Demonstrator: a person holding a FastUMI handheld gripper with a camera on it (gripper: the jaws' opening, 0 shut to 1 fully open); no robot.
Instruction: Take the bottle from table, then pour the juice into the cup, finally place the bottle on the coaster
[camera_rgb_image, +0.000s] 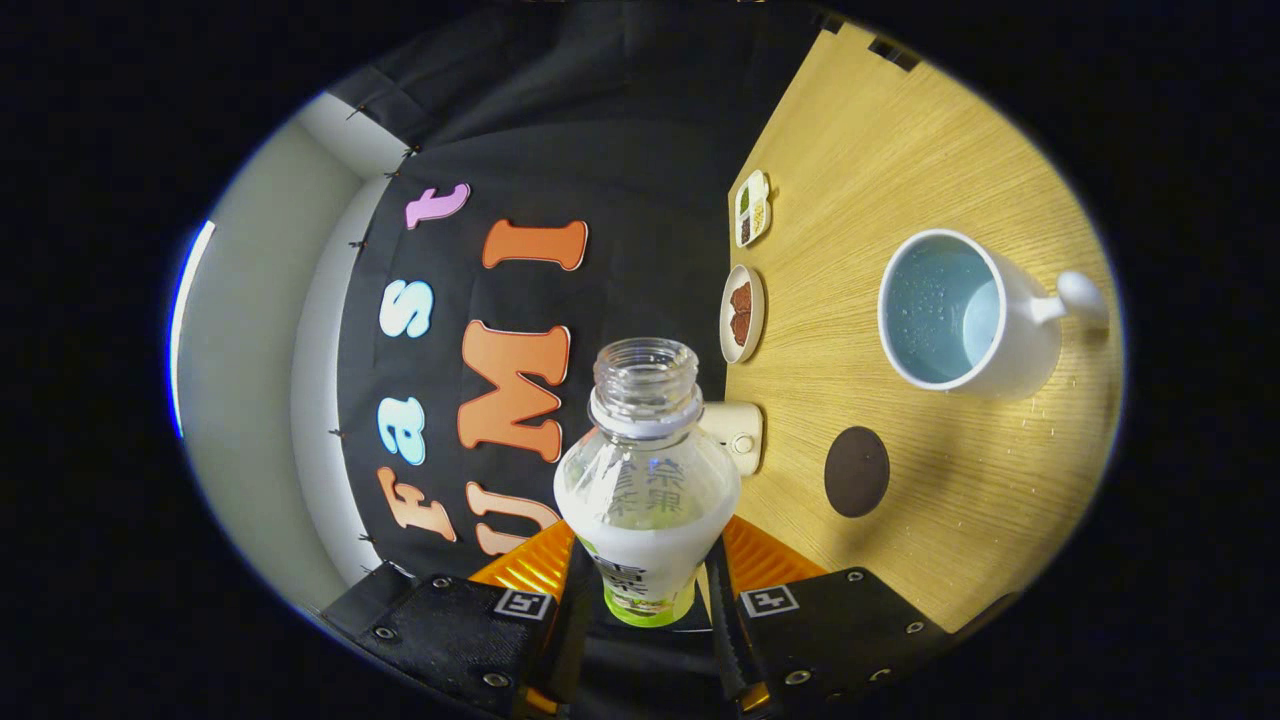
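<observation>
Wood-grain table, pale and yellowish, stands tilted on its side in the gripper view, rolled about a quarter turn, so its far edge runs as a line just beyond the bottle's shoulder; the black cloth wall of the booth rises past that edge, with a grey-white wall and a strip of light farther off to the claw's left. The claw holds the bottle; both fingers press on its lower body, 1 on each side, with the fingers set narrow around it. The bottle is clear with no cap; its long axis runs straight ahead along the fingers, open mouth pointing away from the claw; a white label band and a green base lie between the fingers. Off to the claw's right, well apart from the bottle, the white cup with a pale blue inside sits on the table, handle on its far side from the bottle; small droplets speckle its inside and the wood near it. The dark round coaster lies bare between the claw and the cup, nearer the claw. Along the table's far edge sit a small cream box just beside the bottle's neck, a round plate with brown food beyond it, and a divided tray farther still; bare wood lies open around the coaster.
</observation>
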